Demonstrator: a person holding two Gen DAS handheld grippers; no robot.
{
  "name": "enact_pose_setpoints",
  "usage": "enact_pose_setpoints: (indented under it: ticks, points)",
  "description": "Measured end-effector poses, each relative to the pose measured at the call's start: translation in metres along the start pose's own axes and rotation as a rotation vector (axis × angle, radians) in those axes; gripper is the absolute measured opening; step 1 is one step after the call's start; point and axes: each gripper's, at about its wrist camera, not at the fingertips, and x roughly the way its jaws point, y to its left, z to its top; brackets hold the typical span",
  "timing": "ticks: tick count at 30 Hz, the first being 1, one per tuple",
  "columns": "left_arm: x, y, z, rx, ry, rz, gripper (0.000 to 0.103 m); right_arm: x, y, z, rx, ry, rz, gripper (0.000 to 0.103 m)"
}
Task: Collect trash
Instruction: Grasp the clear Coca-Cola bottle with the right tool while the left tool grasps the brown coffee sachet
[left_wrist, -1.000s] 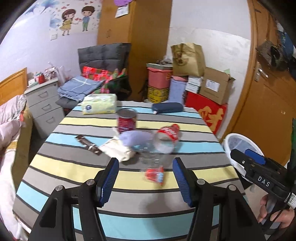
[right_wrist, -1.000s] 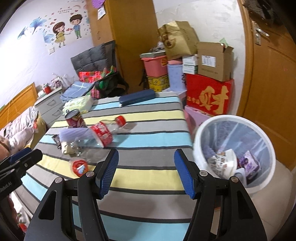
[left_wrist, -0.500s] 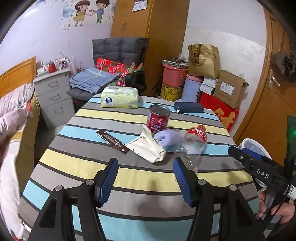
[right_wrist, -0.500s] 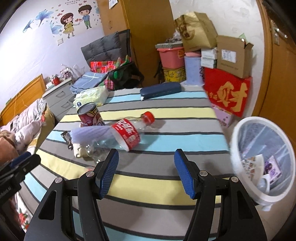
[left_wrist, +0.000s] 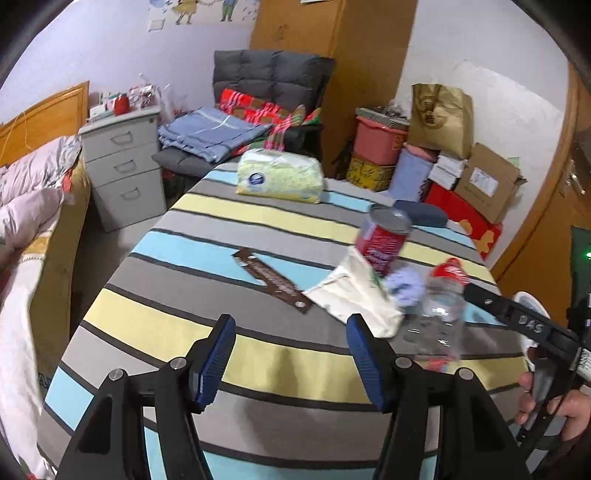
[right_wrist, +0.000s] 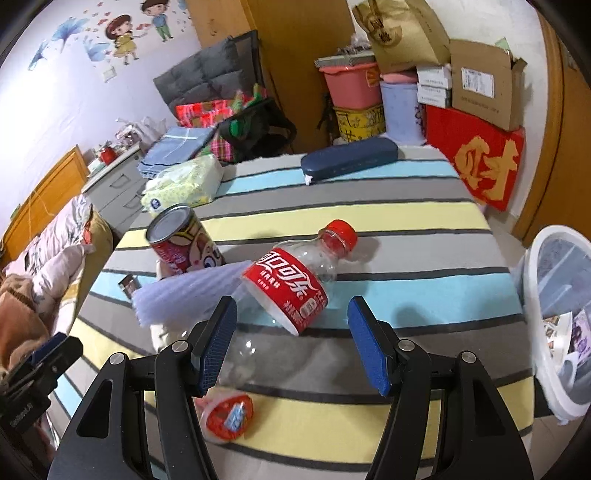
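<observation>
An empty clear cola bottle (right_wrist: 291, 284) with a red label lies on the striped table (right_wrist: 406, 218). My right gripper (right_wrist: 293, 347) is open, its fingers on either side of the bottle's lower body. A red can (right_wrist: 177, 240), a lilac paper piece (right_wrist: 184, 295) and a small red lid (right_wrist: 229, 415) lie close by. The white trash bin (right_wrist: 554, 321) stands to the right. My left gripper (left_wrist: 290, 362) is open and empty over the table's near edge. A brown wrapper (left_wrist: 273, 280), a cream wrapper (left_wrist: 354, 295), the can (left_wrist: 384, 236) and the bottle (left_wrist: 441, 310) lie ahead of it.
A tissue pack (left_wrist: 279, 177) and a dark blue case (right_wrist: 349, 158) sit at the table's far side. A bed (left_wrist: 26, 236) and drawers (left_wrist: 123, 166) stand to the left, stacked boxes (right_wrist: 476, 88) and a door to the right.
My right gripper has moved closer to the bottle, which now lies between its fingers. My left gripper's view has swung left; the trash now lies toward its right.
</observation>
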Motion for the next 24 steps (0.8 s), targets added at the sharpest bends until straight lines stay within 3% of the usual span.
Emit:
enact_pose_setpoints:
  ticks: [7, 17, 24]
  points:
    - [0.030, 0.010, 0.016, -0.020, 0.033, 0.007, 0.062, 0.012, 0.004, 0.010, 0.039, 0.027, 0.022, 0.067]
    - [0.083, 0.013, 0.031, -0.048, 0.116, 0.051, 0.062, 0.026, 0.013, 0.016, -0.005, 0.057, -0.013, 0.072]
    - [0.104, 0.010, 0.033, -0.035, 0.160, 0.086, 0.062, 0.023, 0.012, 0.006, -0.107, 0.096, -0.103, 0.072]
